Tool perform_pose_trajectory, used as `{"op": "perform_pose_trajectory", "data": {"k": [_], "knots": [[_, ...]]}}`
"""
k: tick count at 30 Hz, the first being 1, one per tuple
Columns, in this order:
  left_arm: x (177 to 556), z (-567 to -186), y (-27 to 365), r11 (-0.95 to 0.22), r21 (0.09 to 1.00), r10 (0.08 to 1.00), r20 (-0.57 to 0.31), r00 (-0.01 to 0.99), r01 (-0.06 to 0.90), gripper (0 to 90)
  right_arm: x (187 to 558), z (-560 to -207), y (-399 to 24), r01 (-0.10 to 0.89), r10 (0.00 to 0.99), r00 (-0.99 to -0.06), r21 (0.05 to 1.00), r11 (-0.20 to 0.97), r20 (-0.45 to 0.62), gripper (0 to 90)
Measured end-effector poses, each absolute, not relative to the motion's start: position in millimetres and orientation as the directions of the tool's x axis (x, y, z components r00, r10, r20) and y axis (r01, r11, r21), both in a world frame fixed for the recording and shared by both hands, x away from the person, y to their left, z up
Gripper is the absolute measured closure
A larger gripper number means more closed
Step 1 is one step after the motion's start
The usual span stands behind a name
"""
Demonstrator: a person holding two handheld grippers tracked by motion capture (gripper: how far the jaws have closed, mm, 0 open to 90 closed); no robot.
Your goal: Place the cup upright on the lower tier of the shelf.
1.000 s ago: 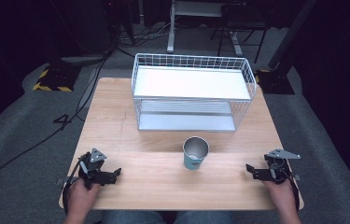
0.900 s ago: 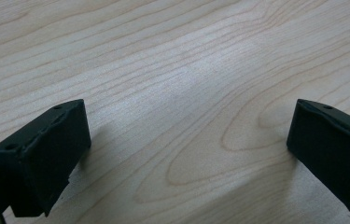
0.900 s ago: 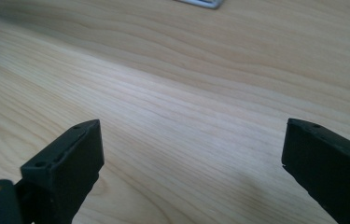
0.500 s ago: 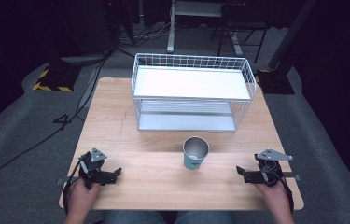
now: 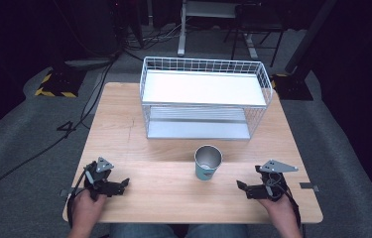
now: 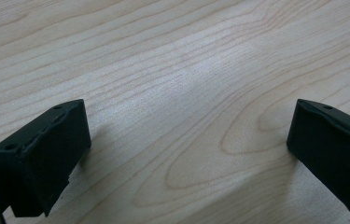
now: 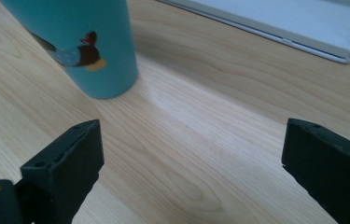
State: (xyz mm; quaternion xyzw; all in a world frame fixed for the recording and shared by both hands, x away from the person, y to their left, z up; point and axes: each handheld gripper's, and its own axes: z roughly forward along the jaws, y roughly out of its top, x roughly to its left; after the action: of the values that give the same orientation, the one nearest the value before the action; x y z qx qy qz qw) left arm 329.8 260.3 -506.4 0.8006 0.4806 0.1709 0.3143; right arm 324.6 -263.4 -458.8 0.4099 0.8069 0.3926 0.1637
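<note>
Wooden table (image 5: 173,144) is carrying a teal cup (image 5: 208,161) at centre frame. Right gripper (image 5: 244,188), jaws spread and empty, is creeping leftward toward it, likely for a grasp; left gripper (image 5: 122,184) is staying parked lower left, jaws apart.

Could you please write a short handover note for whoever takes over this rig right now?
Left gripper: open, holds nothing, low over the near left of the table.
Right gripper: open, holds nothing, near right, jaws pointing toward the cup.
The cup, teal outside and metal inside, stands upright near the middle of the table, just in front of the white wire rack. Both rack shelves look bare.
Done: nothing gripped so far.
Left: probably close the right gripper on the cup and move it, perhaps to the rack; that is a guess.
</note>
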Motion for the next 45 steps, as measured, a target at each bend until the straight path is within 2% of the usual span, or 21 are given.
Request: {"op": "perform_pose_trajectory", "data": {"k": [17,28,45], "knots": [[330,-506,260,-0.340,0.668,0.877,-0.029,0.479,0.662,0.0,332,-467,-215,0.514,0.737,-0.663,0.797,0.317,0.134,6.0],[330,-506,260,-0.341,0.668,0.877,-0.028,0.480,0.661,0.0,346,-481,-190,0.535,0.752,-0.631,0.809,0.246,0.189,11.7],[330,-506,260,-0.340,0.667,0.877,-0.028,0.480,0.662,0.0,357,-496,-155,0.505,0.752,-0.643,0.819,0.270,0.148,14.5]]}}
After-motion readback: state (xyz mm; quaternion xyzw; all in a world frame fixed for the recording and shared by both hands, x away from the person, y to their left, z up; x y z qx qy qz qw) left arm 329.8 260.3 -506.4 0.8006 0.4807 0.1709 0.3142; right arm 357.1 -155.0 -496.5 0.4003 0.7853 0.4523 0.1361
